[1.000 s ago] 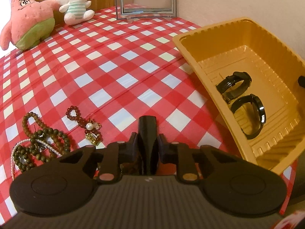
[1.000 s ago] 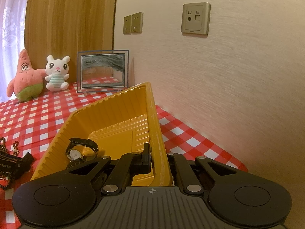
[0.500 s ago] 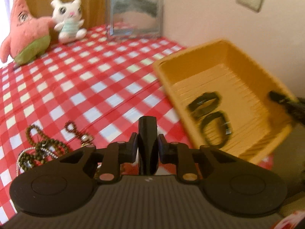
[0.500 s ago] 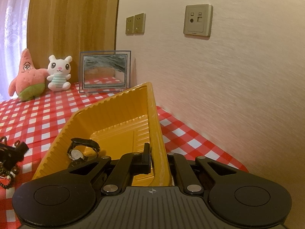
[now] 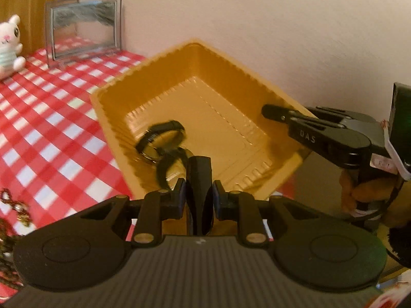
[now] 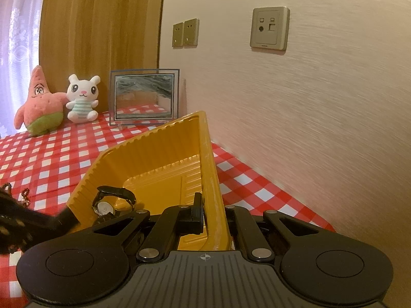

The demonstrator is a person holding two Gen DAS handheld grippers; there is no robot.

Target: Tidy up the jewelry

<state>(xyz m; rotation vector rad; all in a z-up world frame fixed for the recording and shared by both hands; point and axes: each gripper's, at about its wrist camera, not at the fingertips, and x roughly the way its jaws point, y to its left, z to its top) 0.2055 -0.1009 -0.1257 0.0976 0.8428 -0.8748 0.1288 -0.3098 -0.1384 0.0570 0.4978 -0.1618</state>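
Two watches [image 5: 164,143] — yellow tray [image 5: 195,59]

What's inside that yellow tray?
Two black wristwatches lie inside the yellow tray, near its left wall. The left gripper covers part of the nearer watch and the tray's near floor.

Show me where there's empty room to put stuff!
The far half of the yellow tray floor is bare; two watches crowd its near left corner. The checked cloth between tray and picture frame is bare too. Beads crowd the left edge.
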